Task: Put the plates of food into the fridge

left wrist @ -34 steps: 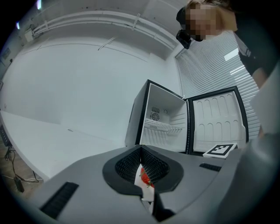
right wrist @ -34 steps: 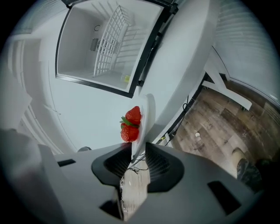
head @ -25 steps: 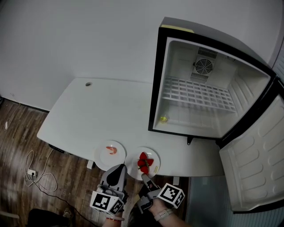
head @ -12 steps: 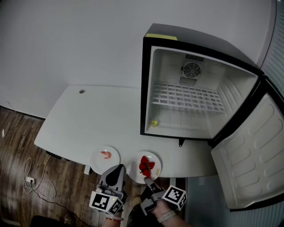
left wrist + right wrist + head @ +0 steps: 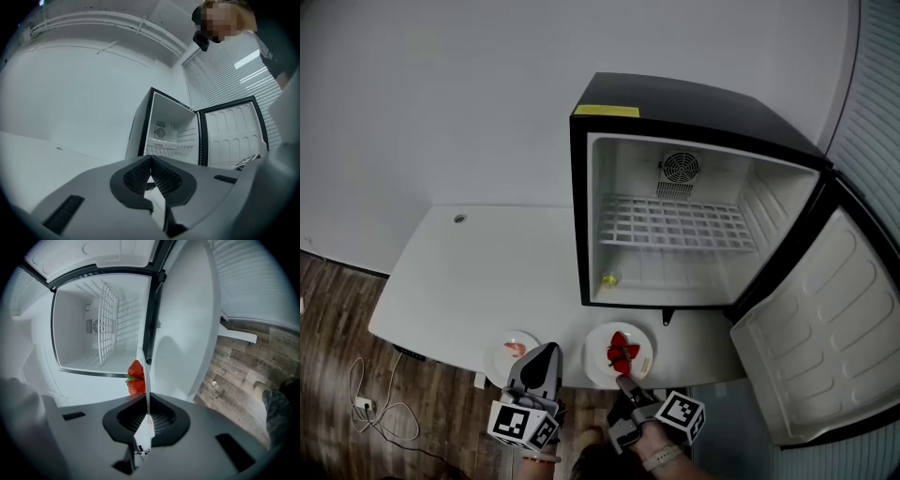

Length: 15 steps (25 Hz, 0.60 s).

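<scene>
The plate with strawberries [image 5: 596, 359] sits at the near edge of the bench [image 5: 487, 272], in front of the open fridge [image 5: 694, 105]. The right gripper [image 5: 622, 380] has its fingers clamped on the plate's near rim, and the right gripper view shows that rim edge-on as a thin white line between the pads. The plate looks stiff, smooth and thin-lipped, so it is probably slippery under a small bite. Held by one edge, its weight would lever downward on the far side, so a deep hold on the rim and a level carry seem wise. The strawberries [image 5: 135, 378] lie loose in the middle of the plate and would likely roll or slide if it tips. A second, smaller plate with a shrimp [image 5: 502, 362] lies just to the left on the bench. The left gripper [image 5: 547, 350] hovers beside it with its fingers together and nothing between them. That plate looks light and should be taken the same way, by its near rim. Inside the fridge, the wire shelf [image 5: 675, 223] and the floor beneath it both offer flat landing places.
</scene>
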{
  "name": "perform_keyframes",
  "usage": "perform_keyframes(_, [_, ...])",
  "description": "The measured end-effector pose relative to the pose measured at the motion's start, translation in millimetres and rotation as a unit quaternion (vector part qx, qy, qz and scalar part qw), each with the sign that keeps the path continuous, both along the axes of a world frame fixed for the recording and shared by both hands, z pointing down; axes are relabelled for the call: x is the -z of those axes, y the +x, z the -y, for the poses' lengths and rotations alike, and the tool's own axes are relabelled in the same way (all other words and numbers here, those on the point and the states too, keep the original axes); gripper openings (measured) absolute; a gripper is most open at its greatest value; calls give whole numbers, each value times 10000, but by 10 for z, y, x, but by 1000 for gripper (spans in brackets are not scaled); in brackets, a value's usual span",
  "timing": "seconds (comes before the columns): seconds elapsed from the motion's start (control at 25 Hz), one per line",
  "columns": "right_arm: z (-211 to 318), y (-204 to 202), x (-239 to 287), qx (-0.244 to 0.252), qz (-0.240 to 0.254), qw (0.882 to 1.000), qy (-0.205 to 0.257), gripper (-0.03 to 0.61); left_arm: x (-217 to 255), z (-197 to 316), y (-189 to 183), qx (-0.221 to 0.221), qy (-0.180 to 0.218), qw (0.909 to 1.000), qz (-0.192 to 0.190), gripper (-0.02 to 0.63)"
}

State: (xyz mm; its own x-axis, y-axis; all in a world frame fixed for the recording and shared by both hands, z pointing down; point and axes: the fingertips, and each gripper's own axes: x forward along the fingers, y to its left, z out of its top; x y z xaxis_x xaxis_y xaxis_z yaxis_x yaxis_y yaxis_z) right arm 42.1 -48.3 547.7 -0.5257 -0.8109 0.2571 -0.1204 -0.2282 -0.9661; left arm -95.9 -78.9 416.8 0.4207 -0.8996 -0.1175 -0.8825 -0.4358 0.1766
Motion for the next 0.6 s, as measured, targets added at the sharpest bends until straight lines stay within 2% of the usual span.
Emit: perform_keyframes(0.6, [966, 544, 257, -891, 2, 9959, 171, 17, 169, 966, 4, -128, 103, 9999, 33, 8])
